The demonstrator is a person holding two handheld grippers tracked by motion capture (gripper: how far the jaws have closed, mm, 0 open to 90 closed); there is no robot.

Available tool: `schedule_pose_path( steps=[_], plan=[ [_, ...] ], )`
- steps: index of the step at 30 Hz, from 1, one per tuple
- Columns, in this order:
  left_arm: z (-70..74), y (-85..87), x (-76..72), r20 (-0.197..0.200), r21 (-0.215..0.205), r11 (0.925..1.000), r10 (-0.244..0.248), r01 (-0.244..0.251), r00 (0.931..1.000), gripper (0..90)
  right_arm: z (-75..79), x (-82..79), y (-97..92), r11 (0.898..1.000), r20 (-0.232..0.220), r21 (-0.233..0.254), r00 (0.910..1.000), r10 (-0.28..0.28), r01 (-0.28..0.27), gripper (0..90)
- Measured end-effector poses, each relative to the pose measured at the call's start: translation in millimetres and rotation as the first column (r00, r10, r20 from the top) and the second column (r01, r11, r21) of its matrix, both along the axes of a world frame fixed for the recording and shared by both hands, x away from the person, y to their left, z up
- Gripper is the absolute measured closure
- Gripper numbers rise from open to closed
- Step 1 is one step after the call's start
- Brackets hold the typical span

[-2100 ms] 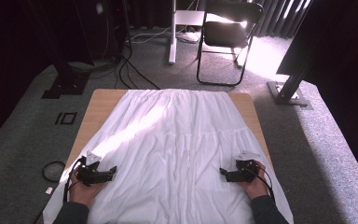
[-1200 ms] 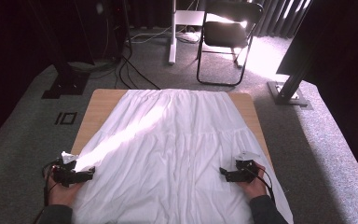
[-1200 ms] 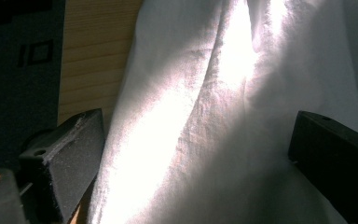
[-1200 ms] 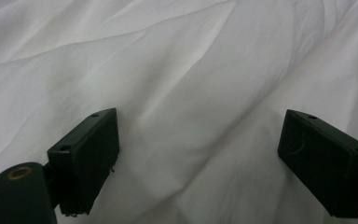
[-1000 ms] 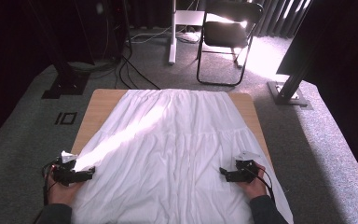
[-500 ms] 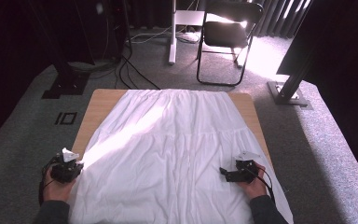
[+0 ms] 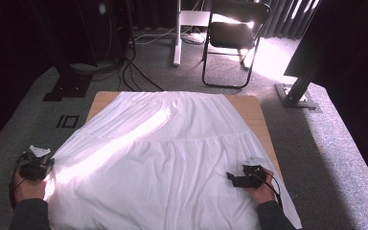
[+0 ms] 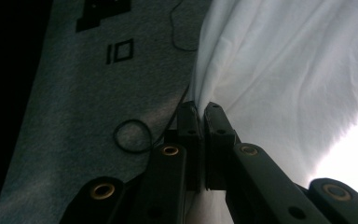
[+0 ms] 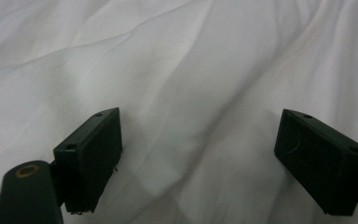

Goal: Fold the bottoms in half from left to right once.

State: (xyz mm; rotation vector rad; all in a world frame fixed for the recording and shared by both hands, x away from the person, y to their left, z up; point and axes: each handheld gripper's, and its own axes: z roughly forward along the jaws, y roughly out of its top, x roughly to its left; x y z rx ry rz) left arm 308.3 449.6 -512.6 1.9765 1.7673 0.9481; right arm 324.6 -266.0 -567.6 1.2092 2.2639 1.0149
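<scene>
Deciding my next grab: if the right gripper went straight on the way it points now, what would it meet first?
Probably the white cloth itself: the right gripper has its jaws wide open, empty, aimed low across the fabric, with nothing else ahead.

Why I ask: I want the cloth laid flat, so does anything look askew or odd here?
Only the near left corner: the left gripper has pinched the white cloth's edge beyond the table, bunching it there. Elsewhere it lies spread with soft wrinkles. The right gripper sits open over it.
</scene>
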Motion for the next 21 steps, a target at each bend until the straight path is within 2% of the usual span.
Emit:
schedule_pose_path(
  steps=[3, 5, 7, 9, 13, 14, 15, 16, 18, 20, 21],
  plan=[
    [3.1, 18.4, -3.2, 0.002, 0.006, 0.9972, 0.074, -0.074, 0.9972, 88.5, 1.2, -2.9, -1.0, 1.0, 0.004, 0.001, 1.0, 0.002, -0.002, 21.6],
    [7.3, 24.5, -4.6, 0.007, 0.023, 0.9939, 0.107, -0.108, 0.9942, 88.5, 3.9, -5.1, -3.2, 1.0, 0.007, -0.02, 0.9998, -0.019, 0.02, 24.9],
    [13.3, 25.2, -6.3, 0.027, 0.026, 0.9937, 0.108, -0.109, 0.9937, 88.5, 7.9, -8.1, -7.1, 0.998, 0.033, -0.041, 0.9984, -0.045, 0.047, 26.6],
    [19.4, 20.6, -7.4, 0.039, 0.043, 0.9936, 0.103, -0.105, 0.9939, 88.5, 12.7, -10.6, -13.7, 0.997, 0.05, -0.019, 0.9965, -0.068, 0.069, 26.7],
    [35.3, 3.7, -13.7, 0.086, 0.044, 0.9981, 0.039, -0.043, 0.9955, 88.4, 18.1, -15.0, -28.2, 0.995, 0.06, -0.005, 0.9934, -0.098, 0.098, 26.7],
    [35.3, 3.7, -13.7, 0.086, 0.044, 0.9981, 0.039, -0.043, 0.9955, 88.3, 18.1, -15.0, -28.2, 0.995, 0.06, -0.005, 0.9934, -0.098, 0.098, 26.7],
    [44.5, -4.2, -16.9, 0.116, 0.029, 0.9995, 0.008, -0.012, 0.9933, 88.3, 18.4, -16.1, -32.0, 0.994, 0.06, -0.004, 0.9922, -0.109, 0.109, 26.7],
    [49.2, -7.6, -18.6, 0.128, 0.016, 0.9999, -0.007, 0.005, 0.9917, 88.3, 19.7, -18.4, -38.8, 0.992, 0.061, -0.022, 0.9903, -0.125, 0.126, 29.3],
    [62.5, -17.5, -23.0, 0.17, -0.015, 0.9984, -0.052, 0.055, 0.9841, 88.3, 21.2, -21.5, -46.1, 0.987, 0.071, -0.051, 0.9867, -0.147, 0.15, 29.3],
    [75.6, -29.4, -26.8, 0.214, -0.053, 0.9907, -0.111, 0.125, 0.9706, 88.2, 22.2, -25.3, -55.8, 0.985, 0.068, -0.053, 0.9848, -0.16, 0.164, 29.5],
    [75.6, -29.4, -26.8, 0.214, -0.053, 0.9907, -0.111, 0.125, 0.9706, 88.2, 22.2, -25.3, -55.8, 0.985, 0.068, -0.053, 0.9848, -0.16, 0.164, 29.5]
  ],
)
